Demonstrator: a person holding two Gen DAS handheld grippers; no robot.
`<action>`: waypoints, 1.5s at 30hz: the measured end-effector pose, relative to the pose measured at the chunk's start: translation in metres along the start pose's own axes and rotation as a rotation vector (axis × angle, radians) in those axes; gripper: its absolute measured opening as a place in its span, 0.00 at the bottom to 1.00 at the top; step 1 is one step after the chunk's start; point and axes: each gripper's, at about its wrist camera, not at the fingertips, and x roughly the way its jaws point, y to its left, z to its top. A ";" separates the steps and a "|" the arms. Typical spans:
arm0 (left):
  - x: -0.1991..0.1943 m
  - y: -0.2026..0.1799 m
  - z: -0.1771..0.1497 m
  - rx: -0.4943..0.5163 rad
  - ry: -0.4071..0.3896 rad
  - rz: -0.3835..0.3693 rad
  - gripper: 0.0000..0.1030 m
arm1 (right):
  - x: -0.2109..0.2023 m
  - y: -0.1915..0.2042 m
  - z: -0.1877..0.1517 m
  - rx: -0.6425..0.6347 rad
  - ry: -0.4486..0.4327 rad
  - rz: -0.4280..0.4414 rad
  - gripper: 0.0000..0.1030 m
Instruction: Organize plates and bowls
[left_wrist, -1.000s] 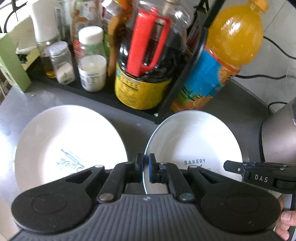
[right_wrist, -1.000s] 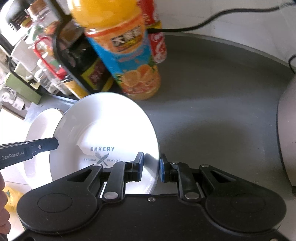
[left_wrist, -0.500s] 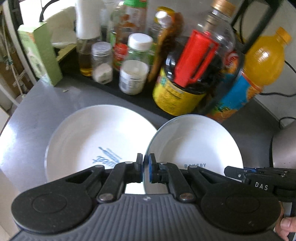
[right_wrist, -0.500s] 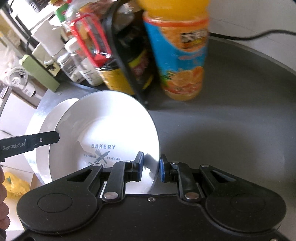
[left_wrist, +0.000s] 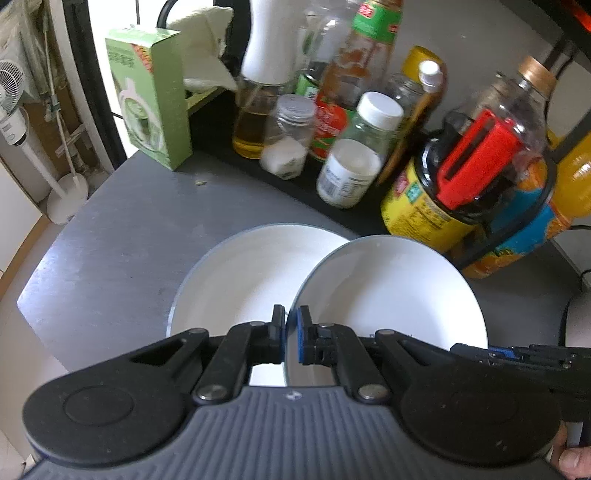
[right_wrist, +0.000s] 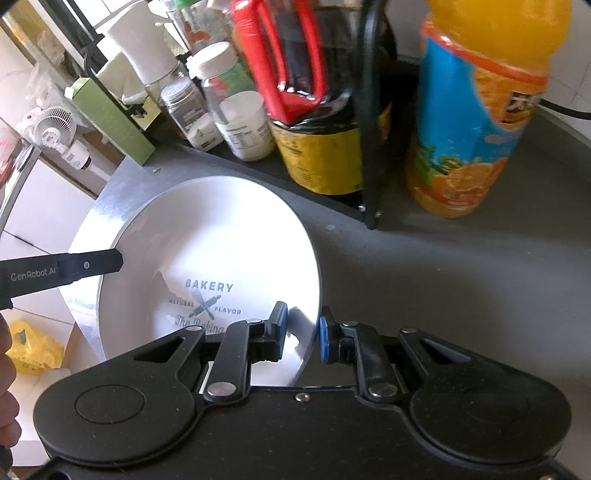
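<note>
Left wrist view: left gripper (left_wrist: 291, 334) points steeply down at the grey countertop (left_wrist: 122, 254), its fingers clenched on the near-left rim of the upper plate (left_wrist: 391, 291). That plate is white, tilted, and overlaps the right edge of a second white plate (left_wrist: 251, 273) lying flat on the countertop beneath it. Whether the two plates touch cannot be told. At lower right the right gripper (left_wrist: 476, 349) reaches in from the side to the upper plate's near-right rim, with fingertips of a hand (left_wrist: 570, 458) visible at the frame corner. Behind the plates stand a black rack tray with condiment jars (left_wrist: 351, 173), a dark bottle with a red handle (left_wrist: 476, 162), an orange drink bottle (left_wrist: 569, 184) and a green carton (left_wrist: 151, 99).

Right wrist view: the right gripper (right_wrist: 302, 334) also points steeply down, its blue-padded fingers grasping the right rim of the upper plate (right_wrist: 221, 251), one pad inside the rim and one outside. The plate bears the print "BAKERY NATURAL FLAVOR" and covers most of the second plate (right_wrist: 83, 258), of which only a left sliver shows. The left gripper (right_wrist: 110, 262) enters from the left edge, its tip at the upper plate's left rim. The orange drink bottle (right_wrist: 476, 122) stands on the countertop (right_wrist: 461, 280) at upper right, well apart from the plates.
</note>
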 end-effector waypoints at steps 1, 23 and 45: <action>0.001 0.003 0.001 -0.004 0.000 0.001 0.04 | 0.002 0.002 0.000 -0.002 0.001 0.001 0.17; 0.028 0.040 0.001 -0.010 0.047 0.028 0.04 | 0.028 0.033 0.001 -0.058 0.033 -0.055 0.17; 0.038 0.040 -0.002 0.053 0.019 0.098 0.05 | 0.039 0.041 -0.003 -0.087 0.050 -0.101 0.47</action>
